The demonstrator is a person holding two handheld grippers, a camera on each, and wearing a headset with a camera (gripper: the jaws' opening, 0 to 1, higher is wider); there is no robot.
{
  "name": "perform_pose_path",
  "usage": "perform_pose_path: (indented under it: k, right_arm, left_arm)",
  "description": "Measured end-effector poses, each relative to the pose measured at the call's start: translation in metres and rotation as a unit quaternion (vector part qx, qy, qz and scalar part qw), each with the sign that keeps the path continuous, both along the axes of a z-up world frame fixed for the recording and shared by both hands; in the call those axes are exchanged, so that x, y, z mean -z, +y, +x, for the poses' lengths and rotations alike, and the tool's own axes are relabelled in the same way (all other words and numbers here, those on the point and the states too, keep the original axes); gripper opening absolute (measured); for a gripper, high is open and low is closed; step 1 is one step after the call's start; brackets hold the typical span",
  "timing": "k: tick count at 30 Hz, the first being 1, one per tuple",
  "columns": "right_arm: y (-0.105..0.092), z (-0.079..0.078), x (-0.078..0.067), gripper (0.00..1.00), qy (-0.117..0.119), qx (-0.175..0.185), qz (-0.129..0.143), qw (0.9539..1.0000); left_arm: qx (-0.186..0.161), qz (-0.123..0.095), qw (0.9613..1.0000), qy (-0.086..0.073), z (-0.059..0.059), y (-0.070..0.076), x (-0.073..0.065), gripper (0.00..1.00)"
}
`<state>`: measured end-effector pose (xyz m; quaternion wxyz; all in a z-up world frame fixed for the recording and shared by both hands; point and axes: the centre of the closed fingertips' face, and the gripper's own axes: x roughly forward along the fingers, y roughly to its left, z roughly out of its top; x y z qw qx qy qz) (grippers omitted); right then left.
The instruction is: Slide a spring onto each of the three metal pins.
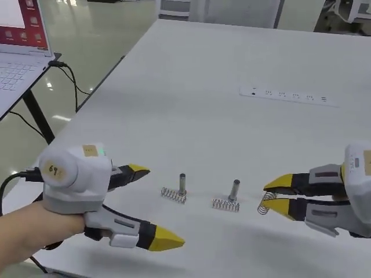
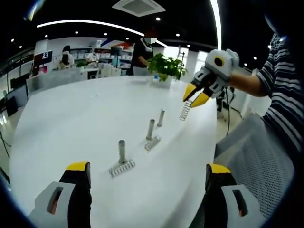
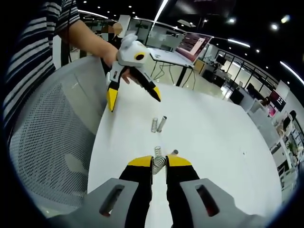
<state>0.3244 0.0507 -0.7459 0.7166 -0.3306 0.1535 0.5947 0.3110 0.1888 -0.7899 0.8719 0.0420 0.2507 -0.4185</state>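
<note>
Two upright metal pins point(image 1: 182, 184) point(image 1: 235, 189) stand near the front of the white table point(image 1: 191, 104). A loose spring point(image 1: 173, 195) point(image 1: 225, 204) lies at the foot of each. The left gripper view shows three pins in a row point(image 2: 122, 151) point(image 2: 150, 128) point(image 2: 161, 117). My right gripper point(image 1: 272, 194) is shut on a third spring point(image 1: 265, 202), which hangs from its yellow tips just right of the pins. In the right gripper view this spring point(image 3: 158, 160) sits between the jaws, with a pin point(image 3: 174, 152) just beyond. My left gripper point(image 1: 153, 204) is open and holds nothing, left of the pins.
A white power strip point(image 1: 288, 95) lies further back on the table. A laptop point(image 1: 17, 52) with cables stands on a stand off the table's left edge. A grey mesh chair point(image 3: 52, 142) is at the near edge, by the person.
</note>
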Motion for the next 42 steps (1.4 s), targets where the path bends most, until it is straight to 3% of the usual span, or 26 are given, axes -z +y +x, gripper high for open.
perform_pose_path:
  k: [4,11,15,22,31,42]
  right_arm:
    - [-0.007,0.008,-0.001,0.07,-0.002,0.016,0.001,0.9999]
    - [-0.021,0.028,-0.002,0.07,-0.006,0.049,-0.004,0.9988]
    - [-0.028,0.039,-0.005,0.07,-0.008,0.064,-0.003,0.9979]
    - [-0.033,0.054,-0.005,0.07,-0.008,0.076,-0.009,0.997]
    - [-0.031,0.069,-0.002,0.07,-0.003,0.084,-0.014,0.9964]
    - [-0.031,0.074,0.006,0.07,0.007,0.091,-0.016,0.9957]
  left_arm:
    - [-0.014,0.004,0.9999,-0.007,0.003,0.007,-0.002,0.98]
    - [-0.026,-0.008,0.9996,-0.011,0.008,0.01,-0.008,0.98]
    - [-0.026,-0.001,0.9996,-0.008,0.008,0.012,-0.004,0.98]
    - [-0.029,-0.006,0.9995,-0.007,0.008,0.013,-0.006,0.98]
    - [-0.039,-0.005,0.9992,-0.004,0.008,0.017,-0.005,0.98]
    - [-0.046,-0.004,0.999,-0.002,0.008,0.02,-0.005,0.98]
